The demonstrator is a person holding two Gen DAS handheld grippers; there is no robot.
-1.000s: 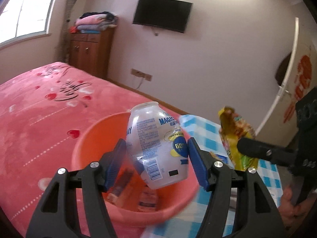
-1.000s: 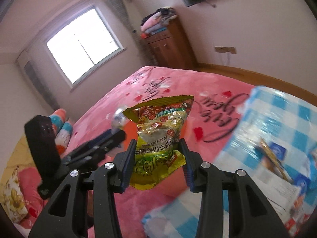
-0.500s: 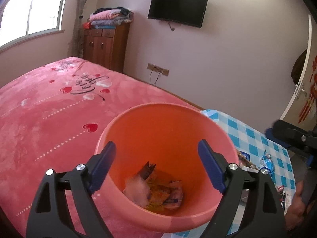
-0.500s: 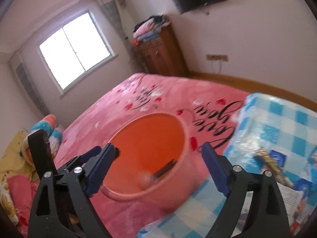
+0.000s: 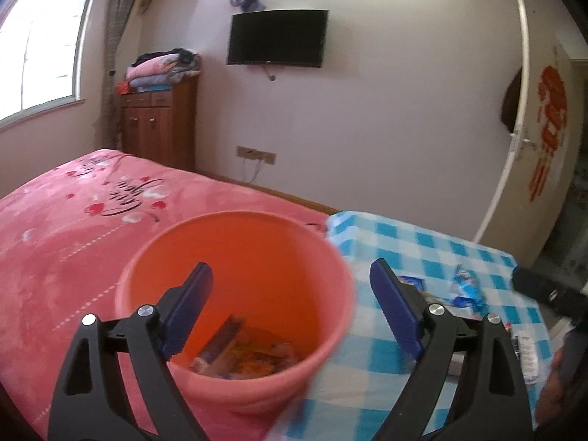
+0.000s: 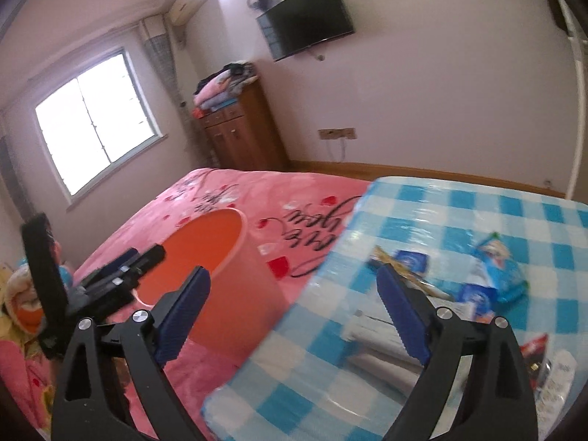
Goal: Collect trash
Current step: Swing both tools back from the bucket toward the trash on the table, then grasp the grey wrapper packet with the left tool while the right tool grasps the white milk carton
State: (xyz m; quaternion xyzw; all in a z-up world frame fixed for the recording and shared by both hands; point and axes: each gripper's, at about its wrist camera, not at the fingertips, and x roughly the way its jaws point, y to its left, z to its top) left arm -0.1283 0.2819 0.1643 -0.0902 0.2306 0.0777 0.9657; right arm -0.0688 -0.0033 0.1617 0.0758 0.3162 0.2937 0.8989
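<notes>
An orange bucket [image 5: 239, 393] stands on the pink bed beside a blue-checked table [image 5: 397, 242]. Wrappers and other trash [image 5: 250, 352] lie at its bottom. My left gripper [image 5: 290, 268] hangs over the bucket's mouth; its jaws are opening and hold nothing. My right gripper [image 6: 293, 272] is over the table's near left corner, beside the bucket [image 6: 242, 286]; its jaws are opening too, with nothing between them. On the table [image 6: 459, 213] lie a blue wrapper [image 6: 496, 268], a small blue packet [image 6: 409, 259] and a white box [image 6: 378, 330].
The pink blanket [image 5: 73, 228] covers the bed to the left. A wooden cabinet [image 5: 158, 128] and a wall TV [image 5: 275, 38] are at the back, and a white door [image 5: 514, 139] stands at the right. More small items [image 6: 551, 367] lie at the table's near right.
The left gripper let go of a white bottle and the right let go of a yellow snack bag; both jaws opened wide. The right gripper swung right, from over the bucket to the table.
</notes>
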